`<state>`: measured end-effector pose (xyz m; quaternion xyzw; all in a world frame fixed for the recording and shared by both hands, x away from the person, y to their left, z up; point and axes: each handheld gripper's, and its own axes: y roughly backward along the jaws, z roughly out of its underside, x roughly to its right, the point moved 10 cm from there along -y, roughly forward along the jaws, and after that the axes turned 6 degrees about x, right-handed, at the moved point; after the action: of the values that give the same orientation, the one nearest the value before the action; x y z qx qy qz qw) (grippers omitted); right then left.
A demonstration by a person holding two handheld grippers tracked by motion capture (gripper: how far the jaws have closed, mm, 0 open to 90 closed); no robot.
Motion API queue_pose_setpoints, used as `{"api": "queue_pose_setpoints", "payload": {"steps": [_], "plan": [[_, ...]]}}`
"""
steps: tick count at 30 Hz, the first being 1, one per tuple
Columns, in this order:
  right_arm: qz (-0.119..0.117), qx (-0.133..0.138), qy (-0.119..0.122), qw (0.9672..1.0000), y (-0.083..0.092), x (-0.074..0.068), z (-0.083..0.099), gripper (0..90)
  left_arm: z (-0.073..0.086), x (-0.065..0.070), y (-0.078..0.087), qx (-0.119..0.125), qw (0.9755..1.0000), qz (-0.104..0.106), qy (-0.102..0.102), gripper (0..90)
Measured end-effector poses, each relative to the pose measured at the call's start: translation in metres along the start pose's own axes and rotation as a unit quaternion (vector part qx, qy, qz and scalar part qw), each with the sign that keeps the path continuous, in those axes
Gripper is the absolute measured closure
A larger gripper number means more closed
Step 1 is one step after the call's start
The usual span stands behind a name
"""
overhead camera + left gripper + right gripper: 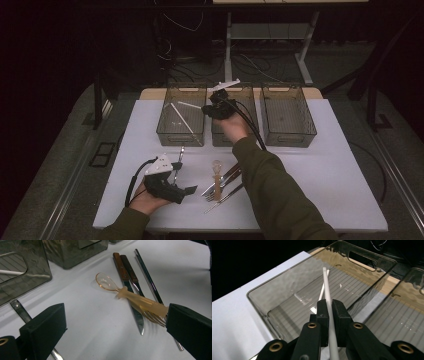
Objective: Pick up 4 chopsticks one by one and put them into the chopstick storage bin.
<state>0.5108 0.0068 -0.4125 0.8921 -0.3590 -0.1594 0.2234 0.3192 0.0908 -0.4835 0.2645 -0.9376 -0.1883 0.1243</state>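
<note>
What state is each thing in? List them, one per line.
right gripper: shut on the white stick, above the left bin.
white stick: held, slanting over the left bin.
left bin: upright, a white stick lying inside.
middle bin: upright.
right bin: upright, looks empty.
left gripper: open, holding nothing.
clear spoon: lying across the cutlery.
wooden-handled knives: lying flat, side by side.
fork: lying flat.

Three clear smoky plastic bins stand in a row at the table's far edge; taking the middle bin (235, 131) as the mark, a long white stick (181, 118) lies in the bin (170, 132) to its left, the third bin (289, 132) sits right, and a translucent amber plastic spoon (217, 172) lies before it across wooden-handled knives (223, 181).
</note>
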Motion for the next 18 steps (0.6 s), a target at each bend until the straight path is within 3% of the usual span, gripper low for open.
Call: {"api": "queue_pose_setpoints", "payload": {"steps": [18], "plan": [[0.022, -0.046, -0.002, 0.9987, -0.061, -0.003, -0.001, 85.0, -0.001, 0.000, 0.001, 0.001, 1.0000, 0.004, 0.000, 1.6]]}}
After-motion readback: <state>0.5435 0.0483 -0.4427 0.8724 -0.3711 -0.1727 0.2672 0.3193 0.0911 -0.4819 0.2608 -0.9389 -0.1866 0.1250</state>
